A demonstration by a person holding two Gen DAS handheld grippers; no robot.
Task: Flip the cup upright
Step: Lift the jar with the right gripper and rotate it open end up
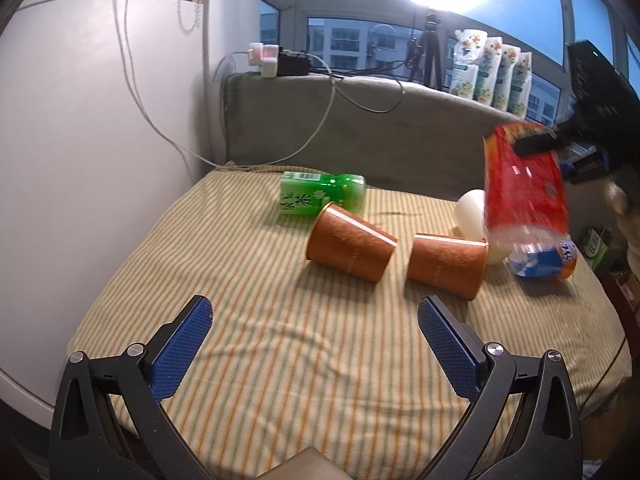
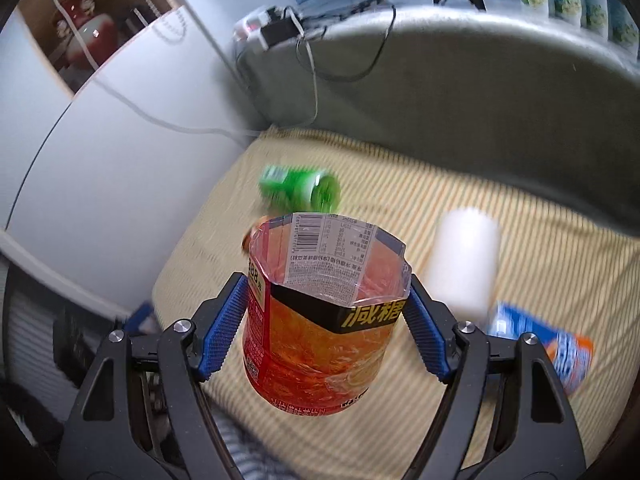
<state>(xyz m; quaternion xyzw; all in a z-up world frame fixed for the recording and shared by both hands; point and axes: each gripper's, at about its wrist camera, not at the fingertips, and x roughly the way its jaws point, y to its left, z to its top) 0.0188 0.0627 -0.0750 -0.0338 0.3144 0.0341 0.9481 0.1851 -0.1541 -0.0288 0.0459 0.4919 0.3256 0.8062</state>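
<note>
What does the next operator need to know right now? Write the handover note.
Left gripper: jaws wide open, holding nothing, low over the striped cover.
Right gripper: jaws shut on the red cut-bottle cup, lifted off the cover, open end toward the camera; the picture is blurred.
On the cover: two brown paper cups on their sides, a white cup on its side behind them, a green cut bottle and a blue-orange one also lying down.
Done: red cup picked up.
Left: stand it upright and release; nothing stands upright yet.
</note>
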